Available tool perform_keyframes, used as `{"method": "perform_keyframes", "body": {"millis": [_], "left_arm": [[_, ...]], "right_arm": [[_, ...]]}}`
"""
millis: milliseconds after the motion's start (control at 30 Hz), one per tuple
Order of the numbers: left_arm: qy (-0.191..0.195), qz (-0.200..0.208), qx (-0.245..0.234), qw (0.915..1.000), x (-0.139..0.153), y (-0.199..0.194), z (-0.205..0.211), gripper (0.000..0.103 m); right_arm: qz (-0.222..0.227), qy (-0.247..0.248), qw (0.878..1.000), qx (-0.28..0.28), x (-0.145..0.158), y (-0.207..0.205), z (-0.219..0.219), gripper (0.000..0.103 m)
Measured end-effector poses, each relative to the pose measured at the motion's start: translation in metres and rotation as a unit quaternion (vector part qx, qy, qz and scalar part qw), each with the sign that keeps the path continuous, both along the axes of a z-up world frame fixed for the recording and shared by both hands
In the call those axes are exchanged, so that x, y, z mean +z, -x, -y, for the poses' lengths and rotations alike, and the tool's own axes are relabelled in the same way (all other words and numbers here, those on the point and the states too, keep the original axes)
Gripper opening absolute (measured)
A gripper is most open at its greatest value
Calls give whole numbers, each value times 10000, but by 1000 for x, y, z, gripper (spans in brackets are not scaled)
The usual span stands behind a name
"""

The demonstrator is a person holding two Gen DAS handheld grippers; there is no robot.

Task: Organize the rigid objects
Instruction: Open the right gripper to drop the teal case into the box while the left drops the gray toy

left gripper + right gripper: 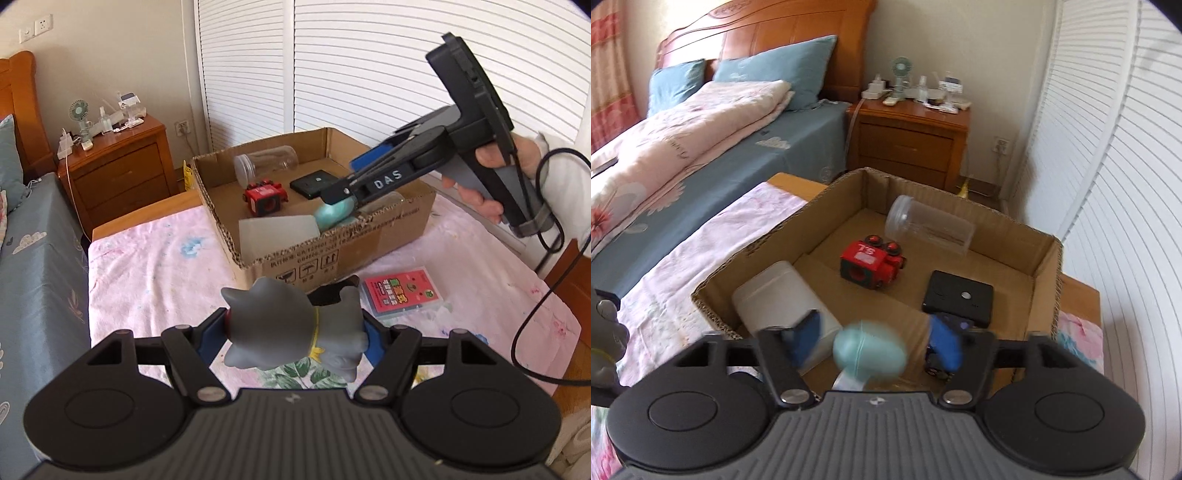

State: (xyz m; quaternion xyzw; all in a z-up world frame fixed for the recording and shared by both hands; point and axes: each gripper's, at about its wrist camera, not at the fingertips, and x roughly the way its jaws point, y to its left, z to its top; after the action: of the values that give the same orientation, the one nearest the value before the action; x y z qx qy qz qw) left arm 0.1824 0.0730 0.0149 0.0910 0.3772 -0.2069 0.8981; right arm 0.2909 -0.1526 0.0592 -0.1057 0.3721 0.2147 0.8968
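Observation:
My left gripper (295, 328) is shut on a grey toy figure (291, 328) with a yellow collar, held above the pink cloth in front of a cardboard box (369, 243). My right gripper (875, 339) is over the box's near part; its fingers (943, 341) stand apart, with a blurred teal egg-shaped object (870, 352) between them, not pinched. From the left wrist view that gripper (338, 201) hangs over the teal object (334, 216). In the box (1045, 258) lie a clear jar (929, 229), a red toy (873, 267), a black device (956, 302) and a white container (783, 295).
A red card pack (402, 293) lies on the pink cloth right of the box. A wooden nightstand (908, 136) with small items stands behind the box beside a bed (701, 147). White louvred doors (369, 66) are at the back. A black cable (532, 317) hangs from the right gripper.

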Motion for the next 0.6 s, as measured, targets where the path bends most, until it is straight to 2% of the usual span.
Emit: {"method": "perform_keyframes", "body": {"millis": [167,433,600], "left_arm": [[-26,60,-25,10000,7,-7,6,72],[-32,80,-51,10000,20,-36,24,72],[-39,81,-120,9999,29,-61,44,72]], "right_arm": [[65,-192,9991,-373,11,16,14,103],[-251,-187,9923,-1202,17,55,33,103],[-99,-370,9873,-1545,18,85,46,103]]}}
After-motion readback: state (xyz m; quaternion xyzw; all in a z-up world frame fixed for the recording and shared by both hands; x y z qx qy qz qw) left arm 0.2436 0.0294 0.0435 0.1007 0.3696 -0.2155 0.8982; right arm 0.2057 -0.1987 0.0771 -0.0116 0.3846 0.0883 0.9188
